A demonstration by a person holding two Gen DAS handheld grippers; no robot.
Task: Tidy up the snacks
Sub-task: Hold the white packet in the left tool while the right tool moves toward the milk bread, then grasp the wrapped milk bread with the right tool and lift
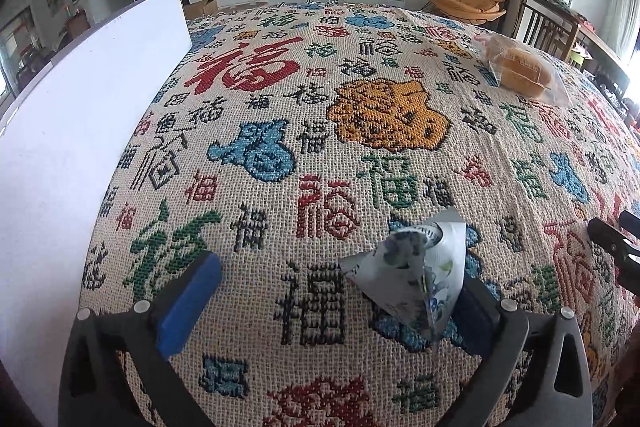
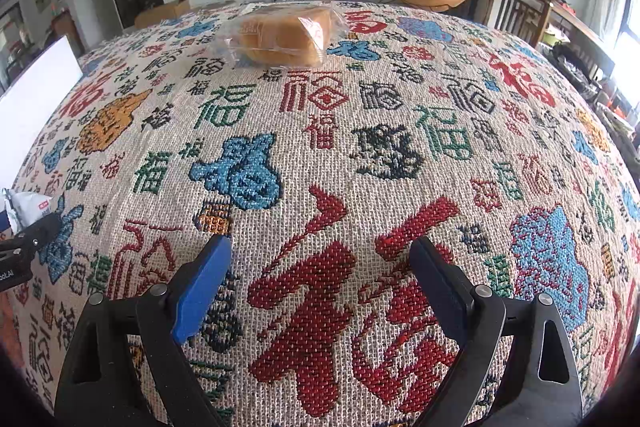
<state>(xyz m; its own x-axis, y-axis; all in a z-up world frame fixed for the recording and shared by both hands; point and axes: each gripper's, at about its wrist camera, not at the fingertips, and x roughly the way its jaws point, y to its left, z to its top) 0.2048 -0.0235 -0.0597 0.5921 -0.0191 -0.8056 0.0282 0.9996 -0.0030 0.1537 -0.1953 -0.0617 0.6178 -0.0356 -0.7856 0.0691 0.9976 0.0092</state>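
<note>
So the left gripper [image 1: 336, 291] has its jaws spread as wide as they go, blue pads well apart. A small silver snack packet [image 1: 412, 275] with blue and green print sits between them, crumpled into a peaked, tent-like shape. It's pushed right up against the right-hand pad, and the left-hand pad is nowhere near it, so nothing is squeezing it. The packet stands on the woven tablecloth [image 1: 320, 131] with its pointed top tilted up and away from the camera, and its bottom edge runs roughly crosswise between the two pads. The right wrist view catches the same packet [image 2: 24, 207] at the far left edge, and there it looks white with a little red label.

The right gripper [image 2: 322, 281] is also wide open, holding nothing, just hovering over a big red character on the cloth.

The other snack is a bun in a clear plastic wrapper [image 2: 284, 35]. It lies flat at the far side of the table, long side running left to right in the right wrist view. From the left wrist view it [image 1: 524, 71] sits off to the upper right, well apart from the packet.

As for containers, there's a white box [image 1: 80, 131] along the left side of the table. Only its outer wall shows, so what's inside can't be seen from either camera.
</note>
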